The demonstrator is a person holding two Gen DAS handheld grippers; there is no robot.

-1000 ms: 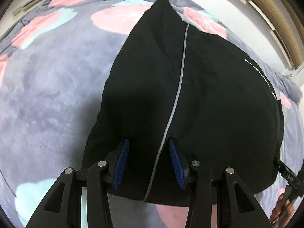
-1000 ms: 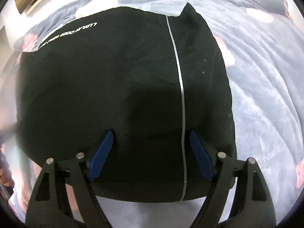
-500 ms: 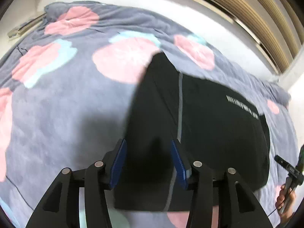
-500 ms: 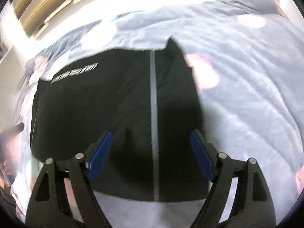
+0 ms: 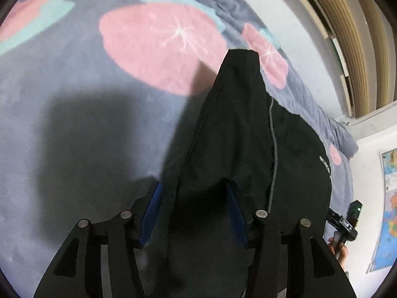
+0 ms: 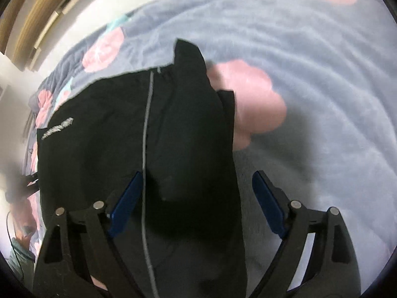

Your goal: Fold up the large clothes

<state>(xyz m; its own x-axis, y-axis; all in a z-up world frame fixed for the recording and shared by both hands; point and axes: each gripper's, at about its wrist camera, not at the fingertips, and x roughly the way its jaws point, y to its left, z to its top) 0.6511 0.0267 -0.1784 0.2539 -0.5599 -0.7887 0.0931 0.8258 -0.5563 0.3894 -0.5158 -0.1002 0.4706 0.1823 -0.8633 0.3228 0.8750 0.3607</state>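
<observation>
my left gripper (image 5: 192, 213) hangs with its fingers apart over the black garment (image 5: 248, 149) (grey stripe, folded) lying on the flowered blanket (image 5: 86, 99). my right gripper (image 6: 196, 203) is spread wide over its edge, gripping nothing.

left gripper (image 5: 193, 211) jaws parted, right gripper (image 6: 198, 202) wider (both low)

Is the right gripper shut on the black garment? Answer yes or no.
No: the right gripper stands wide open, its blue pads apart over the black garment.
</observation>
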